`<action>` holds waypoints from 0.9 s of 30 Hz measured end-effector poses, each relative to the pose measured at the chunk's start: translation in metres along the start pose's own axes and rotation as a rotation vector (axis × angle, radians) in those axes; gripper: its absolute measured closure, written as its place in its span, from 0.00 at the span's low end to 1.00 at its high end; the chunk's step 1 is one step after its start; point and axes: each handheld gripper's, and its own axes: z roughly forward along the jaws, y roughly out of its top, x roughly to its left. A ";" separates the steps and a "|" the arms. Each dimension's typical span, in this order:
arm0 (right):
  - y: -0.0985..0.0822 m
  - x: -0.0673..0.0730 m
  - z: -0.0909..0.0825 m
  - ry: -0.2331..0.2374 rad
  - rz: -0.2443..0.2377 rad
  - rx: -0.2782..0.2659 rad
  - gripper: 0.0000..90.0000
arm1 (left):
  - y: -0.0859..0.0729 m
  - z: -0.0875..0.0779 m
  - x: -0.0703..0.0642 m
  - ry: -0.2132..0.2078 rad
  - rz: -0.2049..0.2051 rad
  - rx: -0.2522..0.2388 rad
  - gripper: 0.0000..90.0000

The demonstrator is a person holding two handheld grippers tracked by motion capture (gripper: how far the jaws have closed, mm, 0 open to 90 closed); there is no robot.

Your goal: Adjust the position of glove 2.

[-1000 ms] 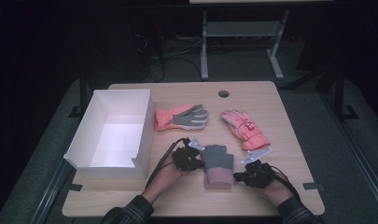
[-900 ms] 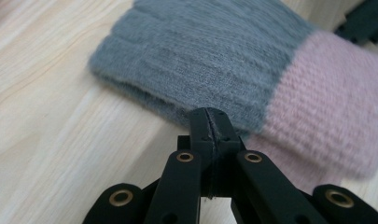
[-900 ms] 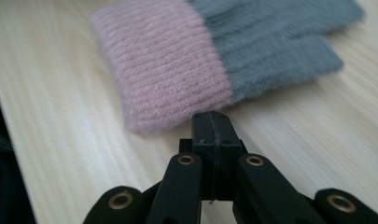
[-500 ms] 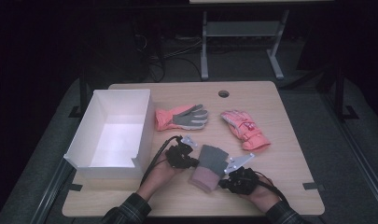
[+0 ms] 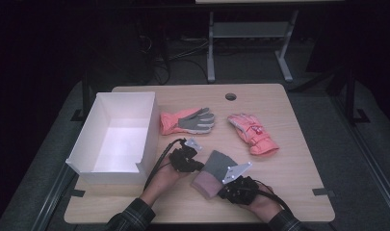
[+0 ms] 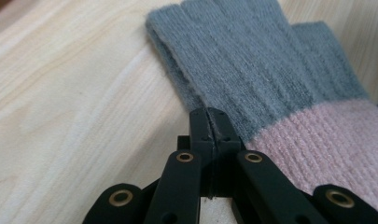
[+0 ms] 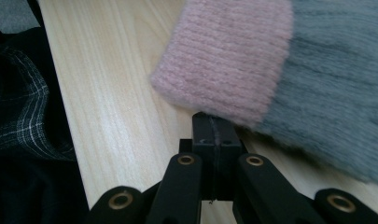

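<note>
Knit glove (image 5: 213, 172) gripped from both sides

Lying at the bench's (image 5: 298, 163) front, between the left claw (image 6: 209, 122) clenched on its grey edge and the right claw (image 7: 216, 127) clenched on its pink cuff.

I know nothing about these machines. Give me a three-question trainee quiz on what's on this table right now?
1. True or false: the white box already holds a glove.
2. How many orange gloves lie on the table?
3. Which part of the knit glove is the left tool pinching: A the grey edge, B the pink cuff?

Key:
1. False; it is empty.
2. Two: a grey-palmed one and another to its right.
3. A. The right tool, also closed, sits at the pink cuff's edge.
</note>
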 end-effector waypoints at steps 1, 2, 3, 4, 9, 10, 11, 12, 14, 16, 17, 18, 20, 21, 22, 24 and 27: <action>-0.001 -0.001 -0.002 0.000 0.013 -0.003 1.00 | 0.000 -0.002 0.001 0.000 0.006 0.002 0.96; -0.004 -0.004 -0.007 -0.008 0.022 -0.011 0.99 | 0.000 -0.003 0.001 -0.006 0.003 -0.008 0.90; -0.004 -0.004 -0.007 -0.008 0.022 -0.011 0.99 | 0.000 -0.005 0.001 -0.006 -0.015 -0.023 0.90; -0.009 -0.007 -0.013 -0.026 0.022 -0.023 0.92 | 0.000 -0.008 0.002 -0.006 -0.008 -0.023 0.83; -0.018 -0.012 -0.027 -0.064 0.036 -0.039 0.75 | 0.001 -0.015 0.000 -0.016 -0.042 -0.056 0.65; -0.020 -0.014 -0.030 -0.075 0.044 -0.043 0.71 | 0.001 -0.016 -0.001 -0.026 -0.043 -0.054 0.60; -0.023 -0.017 -0.033 -0.080 0.051 -0.052 0.68 | 0.001 -0.017 -0.002 -0.026 -0.045 -0.061 0.54; -0.025 -0.020 -0.036 -0.091 0.064 -0.061 0.64 | 0.002 -0.019 -0.004 -0.022 -0.024 -0.055 0.47; -0.030 -0.025 -0.041 -0.119 0.083 -0.073 0.55 | 0.003 -0.019 -0.007 -0.027 -0.001 -0.059 0.42; -0.035 -0.029 -0.045 -0.139 0.119 -0.086 0.47 | 0.006 -0.018 -0.012 -0.030 0.002 -0.060 0.34; -0.037 -0.031 -0.047 -0.139 0.138 -0.089 0.43 | 0.008 -0.017 -0.013 -0.029 0.014 -0.043 0.31; -0.040 -0.033 -0.049 -0.149 0.154 -0.089 0.40 | 0.010 -0.015 -0.016 -0.030 0.009 -0.050 0.28; -0.045 -0.037 -0.052 -0.168 0.177 -0.095 0.33 | 0.013 -0.012 -0.020 -0.022 0.010 -0.046 0.23; -0.047 -0.038 -0.054 -0.181 0.186 -0.104 0.31 | 0.015 -0.010 -0.023 -0.017 0.007 -0.049 0.21; -0.051 -0.041 -0.058 -0.196 0.208 -0.114 0.27 | 0.016 -0.008 -0.025 -0.012 0.012 -0.046 0.18; -0.053 -0.042 -0.059 -0.202 0.212 -0.118 0.26 | 0.020 -0.003 -0.030 -0.008 0.006 -0.051 0.18; -0.057 -0.043 -0.061 -0.215 0.223 -0.124 0.21 | 0.025 0.004 -0.034 -0.002 0.001 -0.050 0.16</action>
